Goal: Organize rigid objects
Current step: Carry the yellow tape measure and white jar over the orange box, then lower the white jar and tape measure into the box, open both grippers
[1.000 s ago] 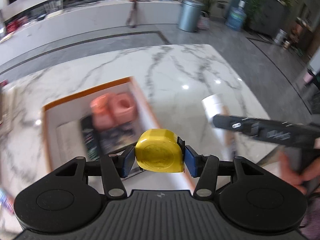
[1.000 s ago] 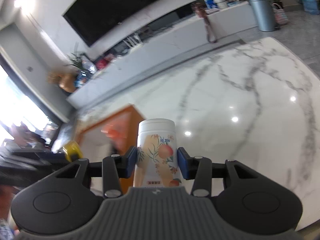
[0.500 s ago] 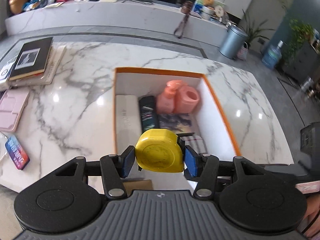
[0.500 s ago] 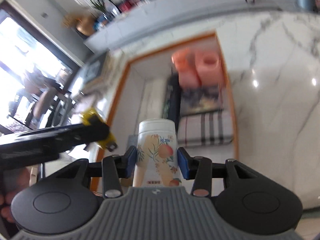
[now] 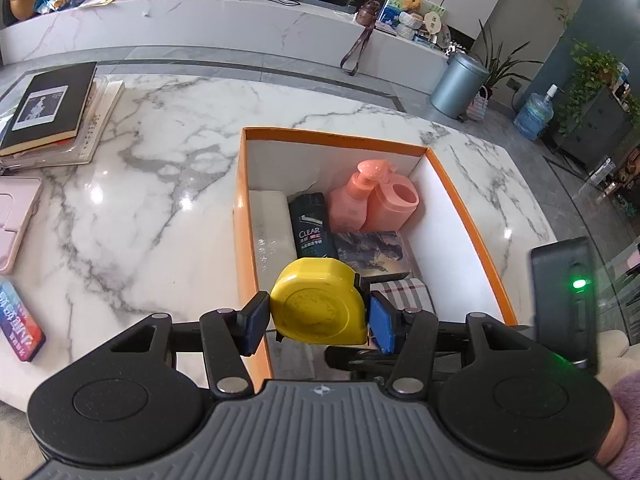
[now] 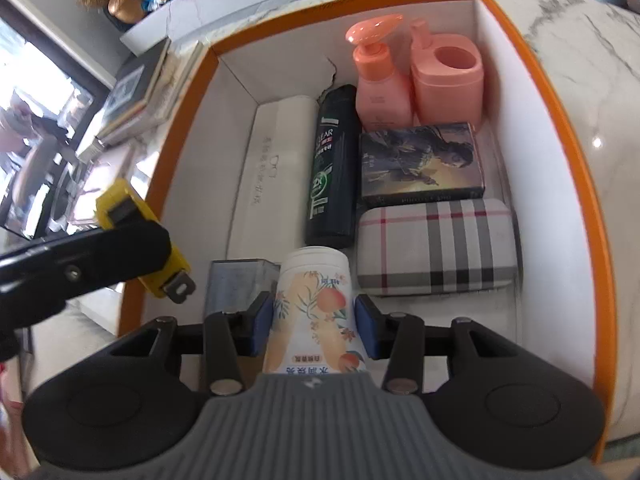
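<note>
The right gripper point(image 6: 314, 330) is hanging over the near end of the orange-rimmed white cardboard box point(image 6: 560, 92), and the move ahead seems to turn on the bare patch of box floor lying just beyond and below its fingertips, between the clear grey plastic case point(image 6: 236, 284) on the left side of the fingers and the plaid-patterned hard case point(image 6: 436, 246) on the right side. Its blue-padded fingers point(image 6: 262, 330) are clenching a white cylindrical bottle with a peach print point(image 6: 314, 316), whose long axis is running straight ahead along the fingers, cap pointing forward toward the dark green shampoo bottle point(image 6: 332, 168). The left gripper point(image 5: 318, 320) is grasping a round yellow tape measure point(image 5: 318, 300) flat-face-up between half-closed fingers point(image 5: 254, 322), hovering above the box's near left wall, so the tape measure is sitting higher and further left of the gap than the bottle (the right hand looks the nearer of the two to a free spot). Ahead of both sets of fingers, a long white rectangular box point(image 6: 272, 168), a dark illustrated card box point(image 6: 420, 164), a coral pump bottle point(image 6: 380, 80) and a coral plastic holder point(image 6: 448, 80) are already filling the far half of the box, which is resting on the white marble bench point(image 5: 140, 200).
</note>
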Motion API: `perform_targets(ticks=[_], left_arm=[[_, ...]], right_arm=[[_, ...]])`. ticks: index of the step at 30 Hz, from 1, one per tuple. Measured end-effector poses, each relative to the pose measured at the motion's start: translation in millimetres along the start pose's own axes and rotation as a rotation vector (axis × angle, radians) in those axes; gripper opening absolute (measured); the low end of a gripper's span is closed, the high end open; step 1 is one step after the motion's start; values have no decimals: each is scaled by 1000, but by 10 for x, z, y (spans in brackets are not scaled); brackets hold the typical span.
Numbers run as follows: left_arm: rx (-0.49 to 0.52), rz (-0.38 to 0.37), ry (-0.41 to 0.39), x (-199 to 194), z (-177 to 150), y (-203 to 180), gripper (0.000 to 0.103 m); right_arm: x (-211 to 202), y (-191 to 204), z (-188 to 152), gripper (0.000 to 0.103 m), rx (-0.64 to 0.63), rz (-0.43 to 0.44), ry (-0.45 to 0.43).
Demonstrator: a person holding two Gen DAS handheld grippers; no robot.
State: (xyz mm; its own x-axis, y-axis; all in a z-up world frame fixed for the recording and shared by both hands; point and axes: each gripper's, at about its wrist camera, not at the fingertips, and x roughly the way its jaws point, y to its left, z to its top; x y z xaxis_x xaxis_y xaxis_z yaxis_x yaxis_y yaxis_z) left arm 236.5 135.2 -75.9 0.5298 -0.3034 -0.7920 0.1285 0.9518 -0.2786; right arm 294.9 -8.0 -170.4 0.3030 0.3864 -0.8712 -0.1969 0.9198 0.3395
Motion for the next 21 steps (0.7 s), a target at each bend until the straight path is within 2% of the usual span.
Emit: perform_targets(ticks=[4,8,12,18,21], left_arm=[[-4,-13,3,22,8,-3,60],[-9,-20,8,21,4,-25,60],[-8,-25,6,-4,-15,-60,60],[-15,-27,13,4,-60,-101,61],[-22,-27,15,1,-70,-95,61]], right_arm=[[80,-46,47,48,16,34,44],[61,-96,48,48,10,29,73],[7,-214,-4,48,55,56,117],[-7,-350,-79,51,107,-21,211],[69,-347,-110,44,119,-49,258]])
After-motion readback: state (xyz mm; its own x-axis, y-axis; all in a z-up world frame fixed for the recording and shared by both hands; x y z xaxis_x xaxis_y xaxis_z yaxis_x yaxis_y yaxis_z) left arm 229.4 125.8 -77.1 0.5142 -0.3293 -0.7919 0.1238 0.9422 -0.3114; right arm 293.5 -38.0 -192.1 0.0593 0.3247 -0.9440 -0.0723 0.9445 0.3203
